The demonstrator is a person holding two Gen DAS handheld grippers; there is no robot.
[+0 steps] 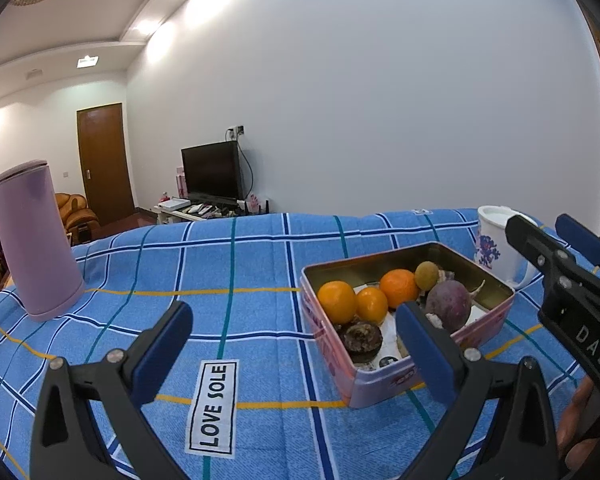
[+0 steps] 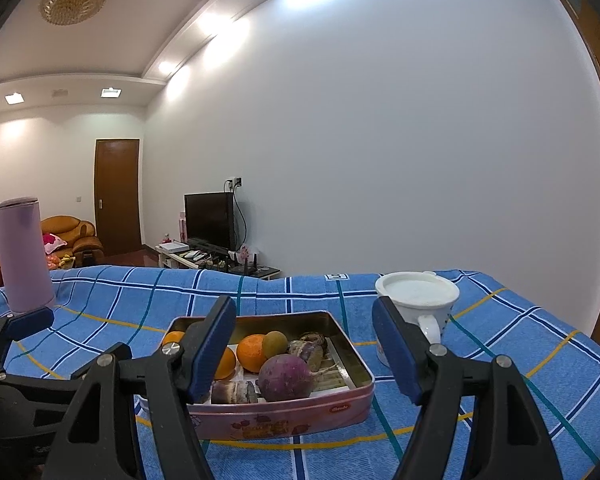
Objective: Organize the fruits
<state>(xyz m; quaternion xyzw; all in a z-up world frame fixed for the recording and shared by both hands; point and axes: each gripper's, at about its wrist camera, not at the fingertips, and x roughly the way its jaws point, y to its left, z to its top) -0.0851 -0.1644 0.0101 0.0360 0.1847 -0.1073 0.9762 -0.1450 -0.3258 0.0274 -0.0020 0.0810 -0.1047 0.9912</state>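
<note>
A pink metal tin (image 1: 384, 384) (image 2: 284, 416) sits on the blue checked cloth. It holds three oranges (image 1: 336, 301) (image 2: 254, 352), a small green-yellow fruit (image 1: 427, 275) (image 2: 275, 343), a purple round root (image 1: 448, 306) (image 2: 286, 376) and dark brown pieces (image 1: 362, 336) (image 2: 234, 392). My left gripper (image 1: 292, 348) is open and empty, just left of the tin's near corner. My right gripper (image 2: 304, 348) is open and empty, held above the tin's near side; it also shows in the left wrist view (image 1: 556, 232).
A tall lilac flask (image 1: 36, 240) (image 2: 22, 256) stands at the left of the table. A white flowered mug (image 1: 500, 248) (image 2: 418, 304) stands right behind the tin. The table's far edge (image 2: 180, 270) drops off toward a TV stand.
</note>
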